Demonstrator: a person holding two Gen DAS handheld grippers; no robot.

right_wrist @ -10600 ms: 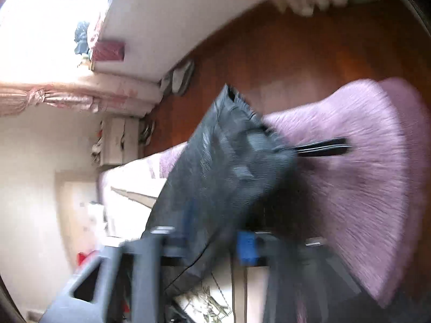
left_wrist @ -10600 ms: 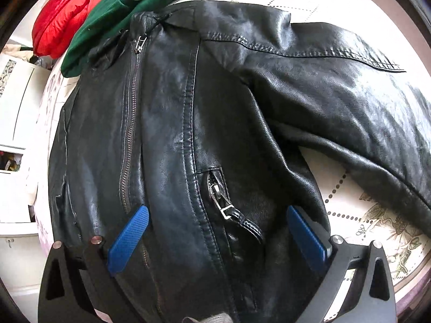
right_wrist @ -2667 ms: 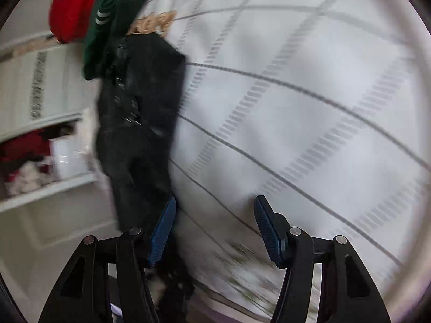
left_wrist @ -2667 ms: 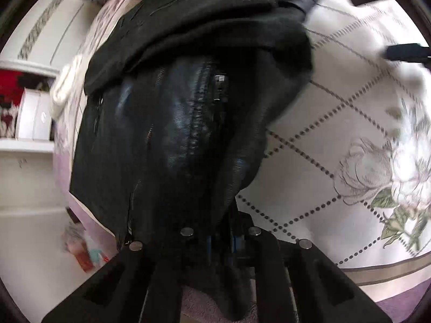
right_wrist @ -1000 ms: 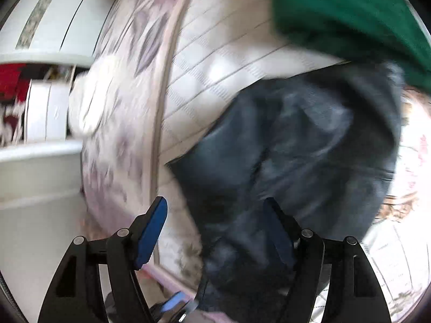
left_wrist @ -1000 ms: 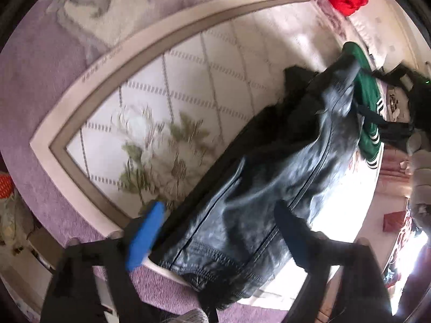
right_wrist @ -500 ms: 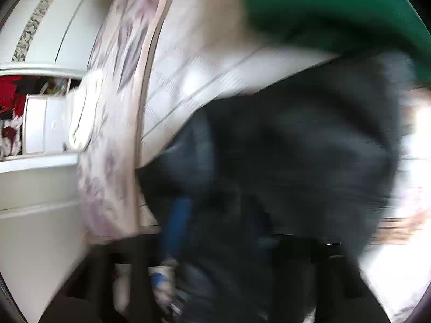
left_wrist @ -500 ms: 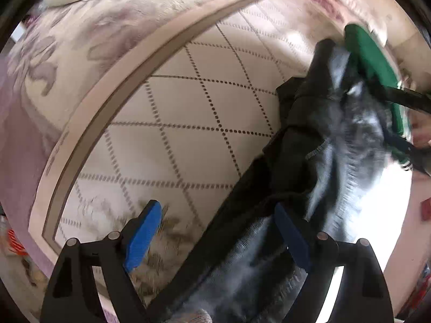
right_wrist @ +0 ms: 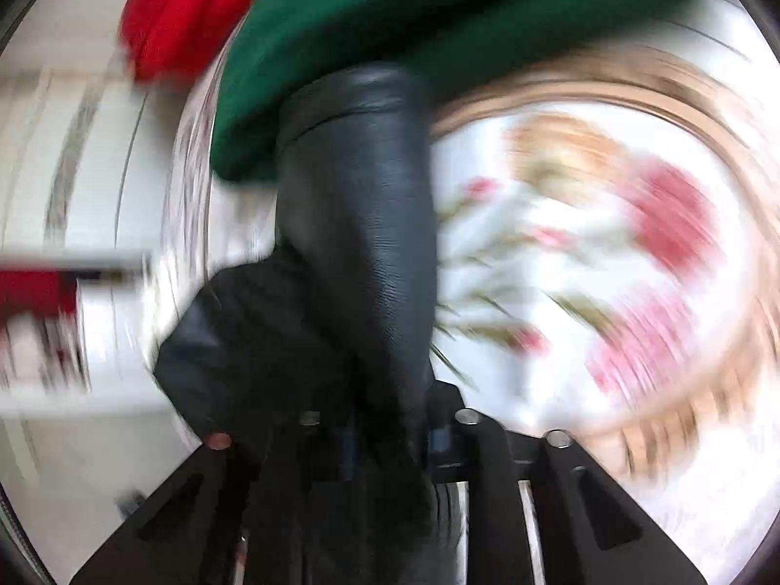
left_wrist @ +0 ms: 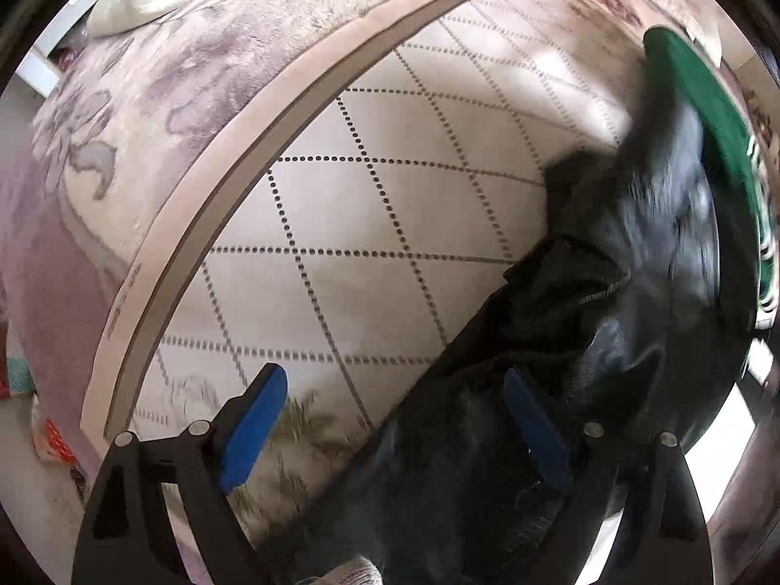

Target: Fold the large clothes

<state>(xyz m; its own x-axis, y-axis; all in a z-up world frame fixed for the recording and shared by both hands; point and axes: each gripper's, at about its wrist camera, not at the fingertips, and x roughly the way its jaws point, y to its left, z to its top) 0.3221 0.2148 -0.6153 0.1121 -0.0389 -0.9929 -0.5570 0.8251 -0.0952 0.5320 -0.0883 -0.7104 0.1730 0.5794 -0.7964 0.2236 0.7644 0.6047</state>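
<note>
The black leather jacket [left_wrist: 609, 341] lies bunched on the quilted bedspread [left_wrist: 390, 195], blurred at the right of the left wrist view. My left gripper [left_wrist: 395, 419] is open, its blue pads [left_wrist: 251, 419] wide apart; the jacket's edge lies between them under the right pad. In the right wrist view my right gripper [right_wrist: 390, 434] is shut on a fold of the black jacket [right_wrist: 356, 224], which stands up from the closed jaws. The view is blurred by motion.
A green garment [left_wrist: 702, 112] lies just beyond the jacket, also in the right wrist view [right_wrist: 390, 14]. A red garment [right_wrist: 180, 14] sits behind it. The bed's purple border [left_wrist: 146, 97] curves along the left, with a white shelf [right_wrist: 73, 253] beyond.
My right gripper has closed on the jacket and is swinging fast. My left gripper stays open and has shifted left, so more bare quilt shows.
</note>
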